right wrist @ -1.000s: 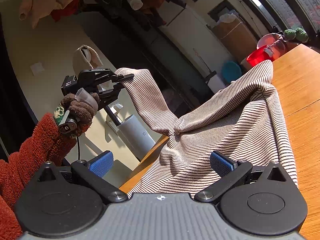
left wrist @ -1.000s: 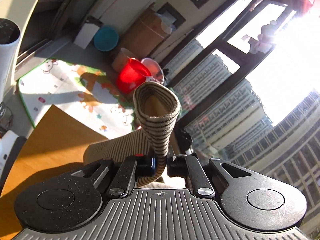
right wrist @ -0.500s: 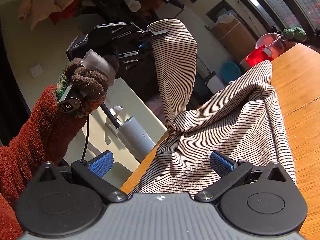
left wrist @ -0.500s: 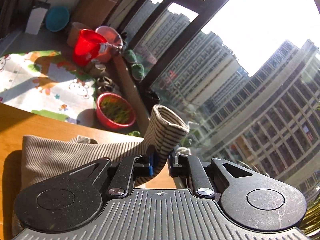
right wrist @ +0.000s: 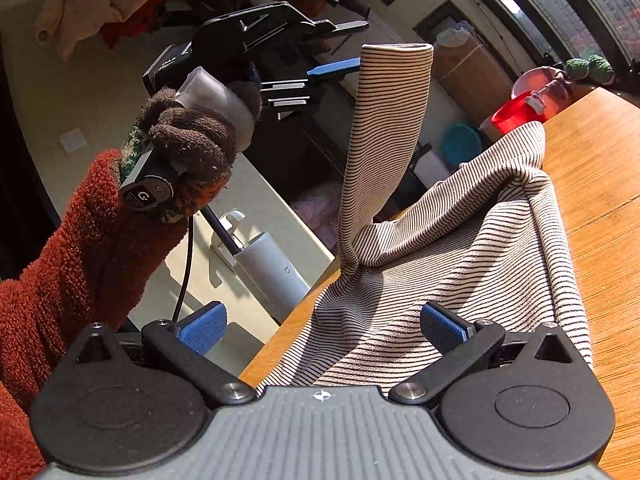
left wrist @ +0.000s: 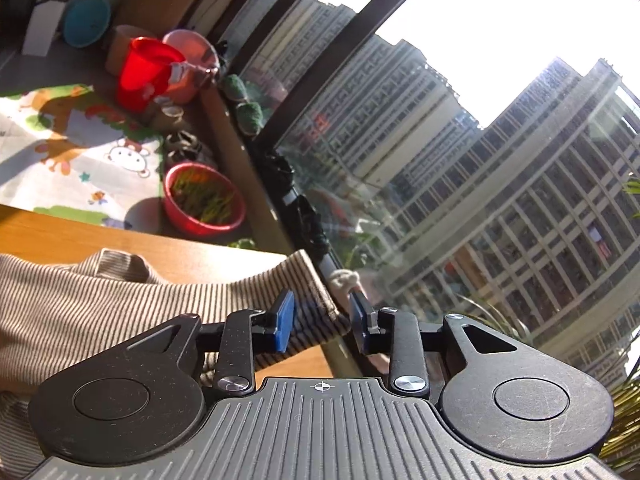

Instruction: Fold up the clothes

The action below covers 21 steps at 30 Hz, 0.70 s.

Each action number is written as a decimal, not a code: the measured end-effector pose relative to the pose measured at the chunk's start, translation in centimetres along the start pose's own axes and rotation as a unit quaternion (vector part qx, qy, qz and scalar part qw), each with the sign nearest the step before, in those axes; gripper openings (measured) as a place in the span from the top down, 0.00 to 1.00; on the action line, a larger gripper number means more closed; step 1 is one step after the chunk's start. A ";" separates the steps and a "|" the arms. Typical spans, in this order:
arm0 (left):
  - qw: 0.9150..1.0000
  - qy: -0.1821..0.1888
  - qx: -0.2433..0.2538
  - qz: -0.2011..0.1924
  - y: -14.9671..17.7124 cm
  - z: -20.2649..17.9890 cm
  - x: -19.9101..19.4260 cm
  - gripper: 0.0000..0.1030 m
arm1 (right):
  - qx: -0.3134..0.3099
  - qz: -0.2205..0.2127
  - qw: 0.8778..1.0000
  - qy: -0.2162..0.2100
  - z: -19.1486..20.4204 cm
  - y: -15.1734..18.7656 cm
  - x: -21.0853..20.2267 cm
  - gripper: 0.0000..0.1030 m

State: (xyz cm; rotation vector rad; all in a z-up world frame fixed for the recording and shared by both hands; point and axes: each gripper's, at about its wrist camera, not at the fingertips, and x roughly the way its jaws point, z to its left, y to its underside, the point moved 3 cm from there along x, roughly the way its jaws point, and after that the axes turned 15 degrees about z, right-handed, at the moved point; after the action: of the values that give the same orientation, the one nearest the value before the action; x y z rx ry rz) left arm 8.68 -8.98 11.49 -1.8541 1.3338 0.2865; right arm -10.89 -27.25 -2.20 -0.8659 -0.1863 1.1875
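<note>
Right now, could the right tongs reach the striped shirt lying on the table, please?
Probably yes: the right tongs stand open over the striped shirt, which lies straight ahead on the table with nothing between.

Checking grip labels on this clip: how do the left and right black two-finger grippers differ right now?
Opening: the left gripper has fingers narrowly apart and opening; the right gripper has them spread wide. Contents: the sleeve of the beige striped shirt sits between the left fingers, not pressed; the right fingers close on nothing, the shirt lying ahead of them. Both have black frames and blue pads.
</note>
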 end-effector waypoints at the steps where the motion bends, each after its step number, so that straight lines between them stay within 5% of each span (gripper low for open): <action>1: 1.000 0.008 0.001 -0.002 -0.2 -0.1 0.0 0.68 | 0.002 0.000 1.000 0.001 0.0 0.0 0.0 0.00; 9: 0.999 -0.018 0.044 0.010 1.2 0.2 0.5 0.48 | 0.018 0.001 1.000 0.012 -0.4 0.1 0.2 0.00; 11: 0.998 -0.028 0.046 0.028 2.8 1.2 0.6 0.42 | 0.028 0.003 0.999 0.017 -0.6 0.0 0.2 0.00; 14: 0.995 -0.050 0.056 0.060 6.2 3.0 0.9 0.20 | 0.049 0.010 0.998 0.023 -1.2 -0.2 0.3 0.00; 21: 0.984 -0.131 0.098 0.072 13.6 6.1 0.8 0.09 | 0.068 -0.001 0.997 0.045 -2.1 -0.3 0.4 0.00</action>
State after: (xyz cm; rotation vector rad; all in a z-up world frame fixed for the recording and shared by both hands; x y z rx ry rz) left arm -1.21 -6.57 0.62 -1.5035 1.2652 0.4433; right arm -9.33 -27.93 -3.48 -0.7973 -0.0336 1.1433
